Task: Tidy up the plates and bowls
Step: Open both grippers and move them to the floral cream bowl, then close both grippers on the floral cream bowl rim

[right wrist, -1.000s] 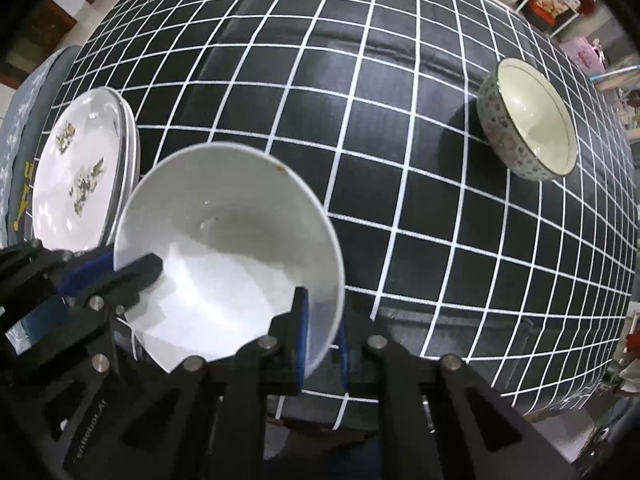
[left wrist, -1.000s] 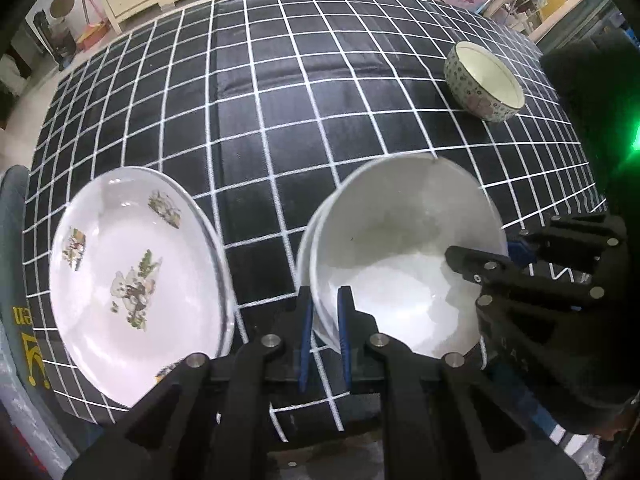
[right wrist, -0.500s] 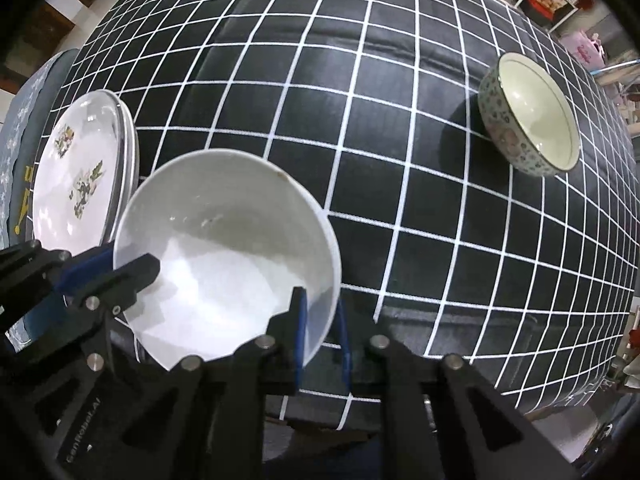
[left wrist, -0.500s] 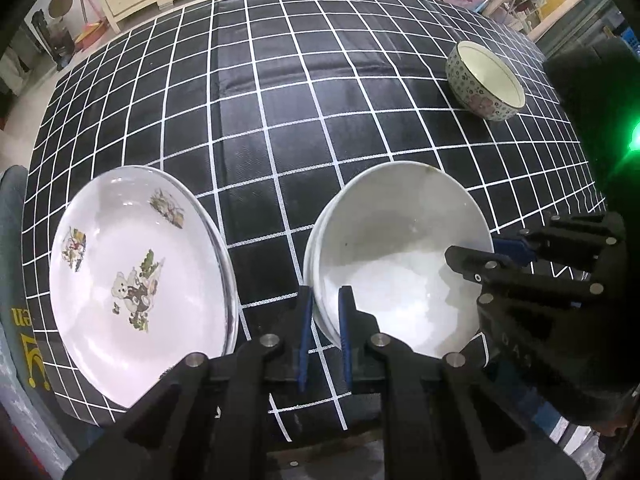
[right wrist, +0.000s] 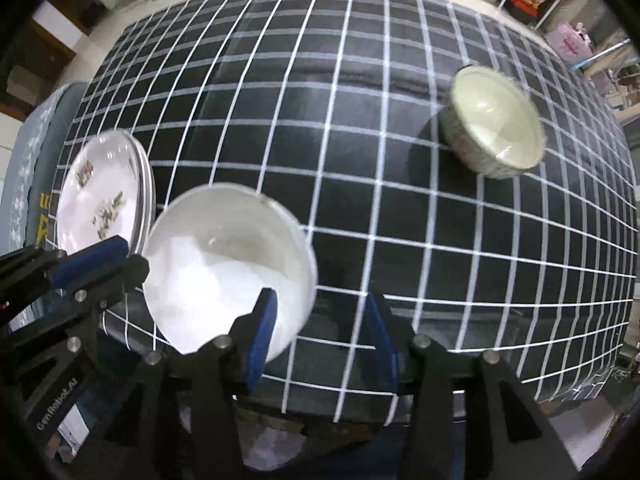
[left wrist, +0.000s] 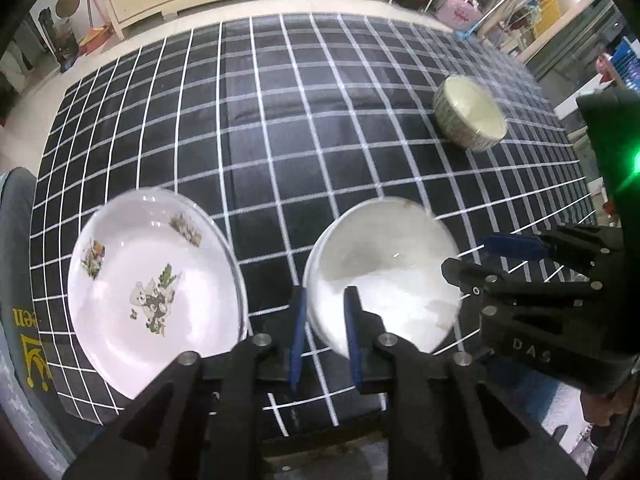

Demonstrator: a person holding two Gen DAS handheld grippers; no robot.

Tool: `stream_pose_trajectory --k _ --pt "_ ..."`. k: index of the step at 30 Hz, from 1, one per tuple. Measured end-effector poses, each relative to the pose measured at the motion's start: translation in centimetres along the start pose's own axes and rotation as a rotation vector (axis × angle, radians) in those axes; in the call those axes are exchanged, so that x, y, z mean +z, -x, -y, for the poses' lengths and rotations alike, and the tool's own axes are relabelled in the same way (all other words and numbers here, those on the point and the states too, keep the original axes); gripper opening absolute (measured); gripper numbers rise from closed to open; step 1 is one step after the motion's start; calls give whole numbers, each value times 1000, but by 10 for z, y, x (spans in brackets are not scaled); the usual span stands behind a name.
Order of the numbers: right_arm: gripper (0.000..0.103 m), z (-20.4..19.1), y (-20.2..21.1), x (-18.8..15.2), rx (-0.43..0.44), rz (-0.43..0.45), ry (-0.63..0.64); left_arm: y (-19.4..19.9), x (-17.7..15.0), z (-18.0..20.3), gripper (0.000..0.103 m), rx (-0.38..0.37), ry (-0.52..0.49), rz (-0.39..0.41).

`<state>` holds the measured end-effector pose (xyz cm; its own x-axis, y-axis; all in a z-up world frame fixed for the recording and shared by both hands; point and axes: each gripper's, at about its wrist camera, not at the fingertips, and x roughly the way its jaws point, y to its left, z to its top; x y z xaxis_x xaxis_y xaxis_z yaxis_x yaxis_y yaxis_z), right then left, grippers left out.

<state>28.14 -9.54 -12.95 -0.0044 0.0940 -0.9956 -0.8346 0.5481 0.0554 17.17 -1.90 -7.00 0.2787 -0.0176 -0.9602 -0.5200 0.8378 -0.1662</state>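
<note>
A plain white bowl [left wrist: 384, 272] rests on the checked tablecloth near the front edge; it also shows in the right wrist view [right wrist: 228, 264]. My left gripper [left wrist: 323, 334] is open, its jaws straddling the bowl's near rim without pinching it. My right gripper [right wrist: 318, 338] is open, one jaw over the bowl's rim, the other outside. A stack of white plates with animal prints [left wrist: 152, 296] lies left of the bowl. A patterned bowl [left wrist: 470, 112] stands at the far right, also in the right wrist view [right wrist: 494, 120].
The black tablecloth with white grid [left wrist: 280, 120] covers the table; its front edge [right wrist: 360, 400] is right under the grippers. A grey chair [left wrist: 16, 240] stands at the left. Cabinets and clutter lie beyond the far edge.
Both grippers have opened and let go of the white bowl's rim. Both have drawn back toward the front edge, so the bowl looks smaller and sits on the cloth.
</note>
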Motion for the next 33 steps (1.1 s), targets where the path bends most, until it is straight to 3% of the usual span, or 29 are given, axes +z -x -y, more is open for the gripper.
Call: stream_pose_trajectory --k 15,23,33 --pt "51 76 78 28 -30 150 -146 34 68 66 31 -105 -77 74" --pt "51 119 64 46 -25 152 -222 15 112 99 32 -104 -119 69" --pt "51 169 31 72 -4 123 -276 -42 159 122 32 -68 -149 24"
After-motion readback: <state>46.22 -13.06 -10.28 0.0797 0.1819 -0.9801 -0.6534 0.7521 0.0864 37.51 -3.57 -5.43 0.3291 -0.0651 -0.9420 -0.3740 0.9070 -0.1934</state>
